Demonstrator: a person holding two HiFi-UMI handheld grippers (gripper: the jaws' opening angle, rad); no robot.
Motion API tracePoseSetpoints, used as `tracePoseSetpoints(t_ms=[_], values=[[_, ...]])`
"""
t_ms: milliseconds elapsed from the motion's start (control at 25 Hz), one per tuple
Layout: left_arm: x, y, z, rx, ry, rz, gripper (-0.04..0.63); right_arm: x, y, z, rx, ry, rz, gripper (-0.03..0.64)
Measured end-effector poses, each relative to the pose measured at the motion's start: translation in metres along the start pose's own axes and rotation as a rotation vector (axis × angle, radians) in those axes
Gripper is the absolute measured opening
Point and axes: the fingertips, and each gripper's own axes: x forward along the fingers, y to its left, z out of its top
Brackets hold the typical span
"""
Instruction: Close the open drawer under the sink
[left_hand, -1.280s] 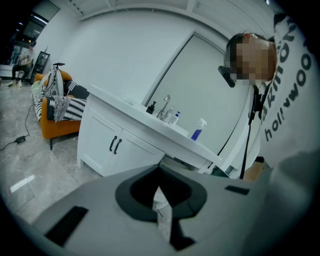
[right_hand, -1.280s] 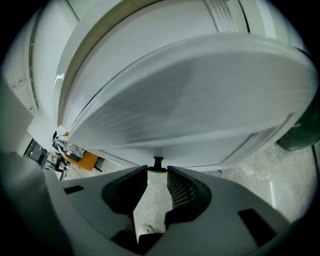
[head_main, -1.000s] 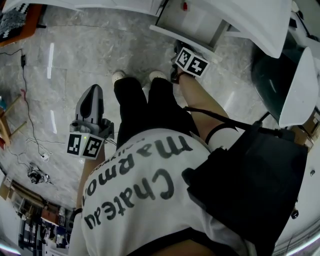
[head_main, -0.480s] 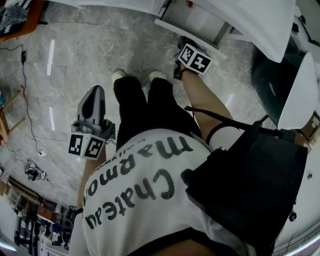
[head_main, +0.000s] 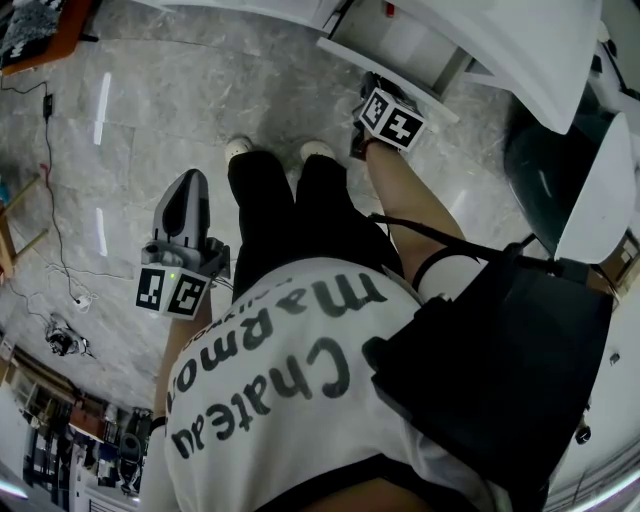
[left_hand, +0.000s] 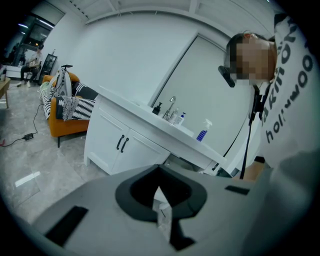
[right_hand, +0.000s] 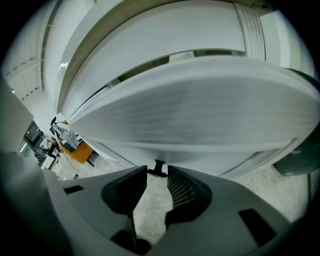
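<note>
1. Where it hangs at left, the left gripper (left_hand: 160, 189) has its jaws together, empty.
2. Jaws apart, the right gripper (right_hand: 157, 181) holds its tips just short of the drawer (right_hand: 200, 110) front's black handle (right_hand: 159, 168).
3. Pulled out toward the person (head_main: 290, 400), the drawer runs its long front crosswise.

The drawer (head_main: 395, 45) is white, the floor (head_main: 150, 110) is grey with marble veins, the left gripper (head_main: 186, 185) is grey with a black-and-white chequered cube (head_main: 170, 291), and the shirt (head_main: 290, 400) is white with black letters.
</note>
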Motion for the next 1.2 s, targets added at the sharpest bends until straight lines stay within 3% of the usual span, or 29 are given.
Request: tracePoseSetpoints(t_ms=[520, 800, 960, 1200], values=[[-0.007, 0.009, 0.002, -0.002, -0.002, 0.019, 0.009, 0.003, 0.000, 0.008, 0.023, -0.027, -0.039, 0.139], [-0.007, 0.010, -0.004, -0.013, -0.001, 0.030, 0.009, 0.013, -0.012, 0.048, -0.012, -0.066, -0.042, 0.140], [-0.006, 0.006, -0.011, -0.036, 0.006, 0.028, 0.009, 0.014, -0.012, 0.050, -0.030, -0.057, -0.037, 0.139], [-0.006, 0.007, -0.002, -0.012, -0.008, 0.031, 0.009, 0.015, -0.013, 0.053, -0.017, -0.070, -0.042, 0.140]])
